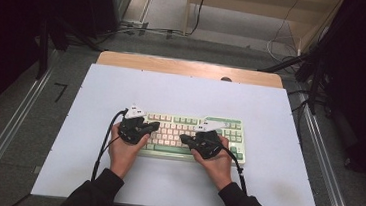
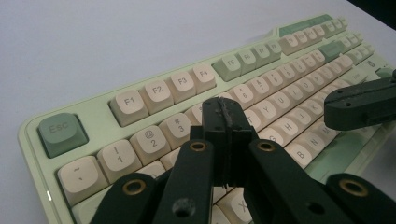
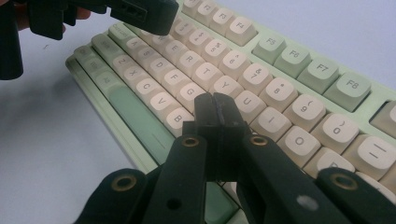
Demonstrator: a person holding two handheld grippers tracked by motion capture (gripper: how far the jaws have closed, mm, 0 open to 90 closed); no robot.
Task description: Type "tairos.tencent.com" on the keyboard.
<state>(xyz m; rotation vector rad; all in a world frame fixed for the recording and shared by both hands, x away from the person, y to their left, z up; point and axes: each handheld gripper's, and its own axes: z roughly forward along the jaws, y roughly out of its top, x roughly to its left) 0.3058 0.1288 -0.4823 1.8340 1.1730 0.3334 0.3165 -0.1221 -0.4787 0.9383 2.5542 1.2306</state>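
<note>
A pale green keyboard (image 1: 219,122) with cream and green keycaps lies on the white table mat. My left gripper (image 1: 156,125) hovers over its left half, jaws pressed together with nothing between them. In the left gripper view the shut tips (image 2: 225,112) hang above the number and Q-row keys of the keyboard (image 2: 154,93). My right gripper (image 1: 183,138) is over the middle of the lower rows, also shut and holding nothing. Seen from the right gripper view, its tips (image 3: 215,106) sit just above the B, H and space bar area of the keyboard (image 3: 289,60).
The white mat (image 1: 182,93) covers a wooden table with open room all round the keyboard. A person's hands and dark sleeves (image 1: 98,191) enter from the bottom. Cables and a pale cabinet (image 1: 260,4) lie on the floor beyond. Metal rails (image 1: 7,133) flank the table.
</note>
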